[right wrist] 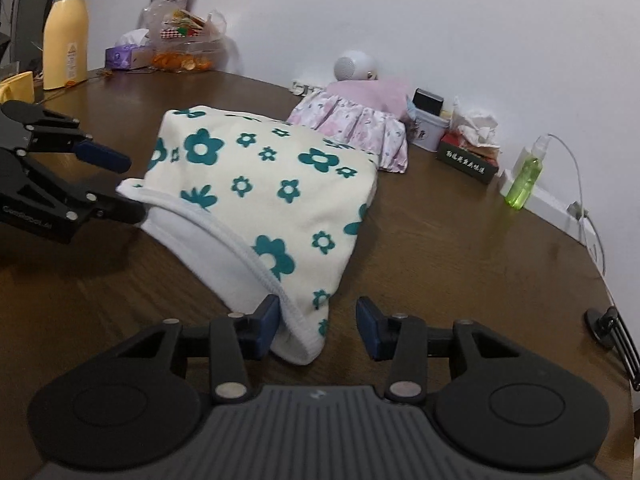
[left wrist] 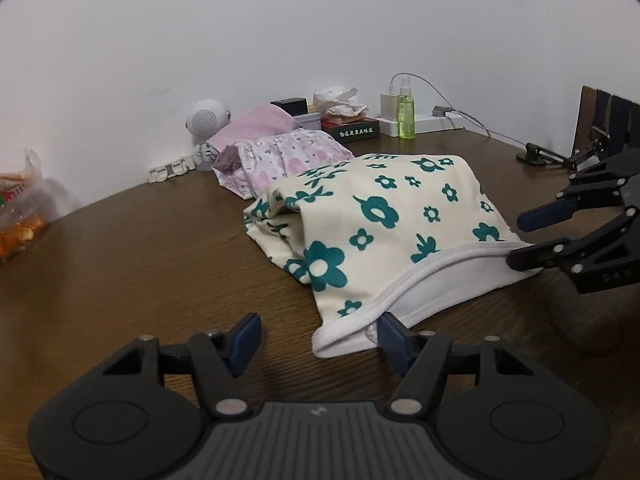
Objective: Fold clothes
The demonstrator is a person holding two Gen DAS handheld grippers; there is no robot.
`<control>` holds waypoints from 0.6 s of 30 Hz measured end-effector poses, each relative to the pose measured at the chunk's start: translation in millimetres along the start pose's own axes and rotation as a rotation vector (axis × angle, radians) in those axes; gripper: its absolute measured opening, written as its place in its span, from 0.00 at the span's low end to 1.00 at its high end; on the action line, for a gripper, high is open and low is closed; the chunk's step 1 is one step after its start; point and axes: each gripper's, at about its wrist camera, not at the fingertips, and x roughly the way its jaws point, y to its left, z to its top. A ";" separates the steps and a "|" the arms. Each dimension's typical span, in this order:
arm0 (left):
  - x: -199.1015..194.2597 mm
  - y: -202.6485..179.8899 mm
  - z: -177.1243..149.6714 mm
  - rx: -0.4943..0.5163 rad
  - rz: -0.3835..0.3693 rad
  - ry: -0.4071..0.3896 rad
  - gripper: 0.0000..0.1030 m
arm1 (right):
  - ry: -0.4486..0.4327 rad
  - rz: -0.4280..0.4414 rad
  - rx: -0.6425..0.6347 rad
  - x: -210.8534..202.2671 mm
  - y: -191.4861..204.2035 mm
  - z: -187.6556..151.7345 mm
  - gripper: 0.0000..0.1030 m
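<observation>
A cream garment with teal flowers (left wrist: 384, 224) lies folded on the brown table (left wrist: 140, 248); it also shows in the right wrist view (right wrist: 256, 184). Its white-hemmed edge faces me. My left gripper (left wrist: 318, 338) is open, its right finger touching the hem's near corner. My right gripper (right wrist: 316, 326) is open, its left finger against the hem's other corner. The right gripper shows in the left wrist view (left wrist: 528, 240), open at the garment's edge. The left gripper shows in the right wrist view (right wrist: 124, 186), also open there.
A folded pink floral garment (left wrist: 280, 156) lies behind the cream one. Along the wall stand a white speaker (left wrist: 206, 118), boxes, tissues, a green spray bottle (left wrist: 406, 114) and a power strip. A snack bag (left wrist: 16, 216) lies left. A yellow bottle (right wrist: 66, 36) and flowers stand far left.
</observation>
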 end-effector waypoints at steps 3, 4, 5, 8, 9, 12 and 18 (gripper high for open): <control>-0.3 5.0 2.9 -0.033 -0.015 0.006 0.43 | -0.024 -0.031 0.023 1.2 -2.0 0.7 0.40; -0.3 7.4 3.3 -0.049 -0.030 0.010 0.27 | -0.033 -0.037 0.031 -0.1 -3.6 -0.4 0.32; -0.2 10.2 3.7 -0.070 -0.044 0.014 0.18 | -0.034 -0.032 0.043 1.1 -4.9 -0.8 0.15; -6.5 19.2 1.3 -0.126 -0.042 0.017 0.01 | -0.035 -0.023 0.045 2.8 -6.0 -4.8 0.04; -10.3 20.4 0.4 -0.133 -0.045 0.001 0.01 | -0.039 -0.028 0.031 2.9 -3.4 -5.7 0.04; -27.2 18.6 3.4 -0.133 -0.032 -0.059 0.00 | -0.051 -0.021 0.047 -0.1 -1.8 -4.5 0.04; -108.7 12.6 45.6 -0.036 0.071 -0.286 0.00 | -0.230 -0.074 0.011 -75.5 1.0 32.9 0.02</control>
